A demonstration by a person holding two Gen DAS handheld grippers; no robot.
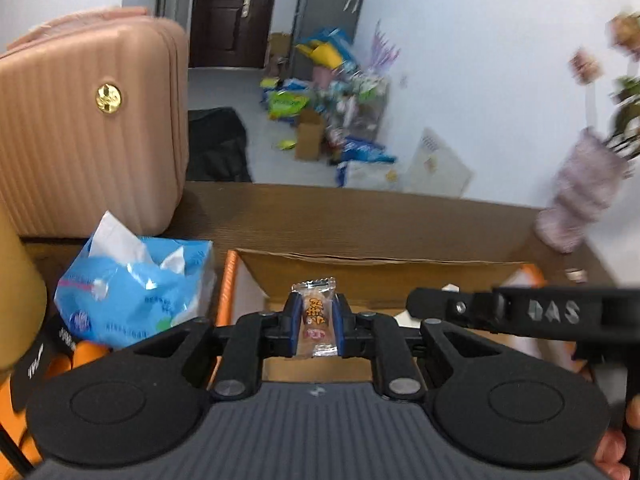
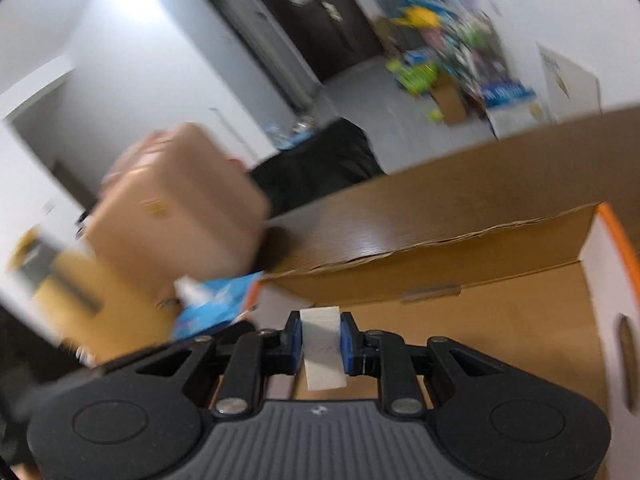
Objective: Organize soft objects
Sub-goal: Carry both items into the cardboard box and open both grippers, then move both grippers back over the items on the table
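Note:
My left gripper (image 1: 317,322) is shut on a small clear-wrapped candy (image 1: 317,316) with orange print, held upright above an open cardboard box (image 1: 360,276) with orange edges. My right gripper (image 2: 321,344) is shut on a white rectangular soft block (image 2: 322,350), also held over the same box (image 2: 500,320). The right gripper's black body also shows in the left wrist view (image 1: 520,312), at the right over the box. The box's floor is mostly hidden behind the grippers.
A blue tissue pack (image 1: 132,288) lies left of the box. A pink ribbed case (image 1: 88,128) stands behind it on the brown table (image 1: 360,216). A purple vase (image 1: 580,192) with flowers stands at the right. Clutter lies on the floor beyond.

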